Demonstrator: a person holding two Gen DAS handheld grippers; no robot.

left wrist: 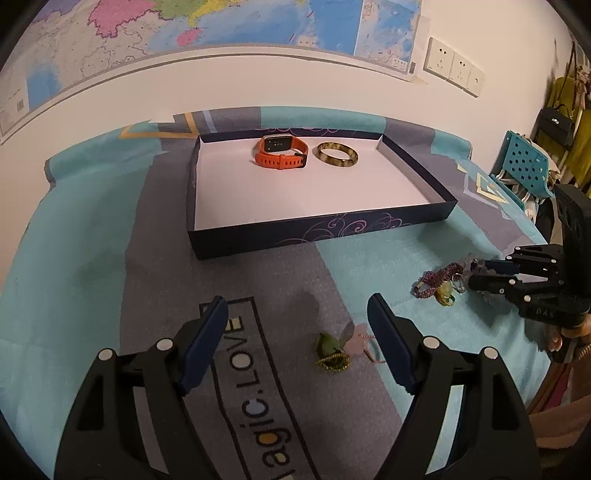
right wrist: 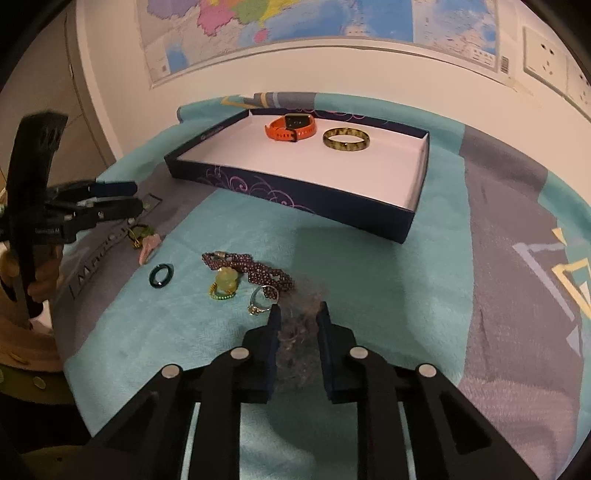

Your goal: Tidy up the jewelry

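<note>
nearest, a fuzzy purple-grey hair tie (right wrist: 301,332) on the teal blanket is pinched by the right gripper (right wrist: 298,314); lifting comes next. the left gripper (left wrist: 297,321), spread, hovers over a green-and-pink charm (left wrist: 338,350). beyond, the navy tray (right wrist: 295,199) waits.

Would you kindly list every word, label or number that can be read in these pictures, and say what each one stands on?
"agic.LOVE", first letter cut off by the left gripper: printed on the grey stripe of the table cloth.
Small white lettering on the right gripper: too blurred to read.
Watch screen: too small to read.
Wall map labels and barcode: too small to read.
Small logo on the box rim: unreadable.
</note>
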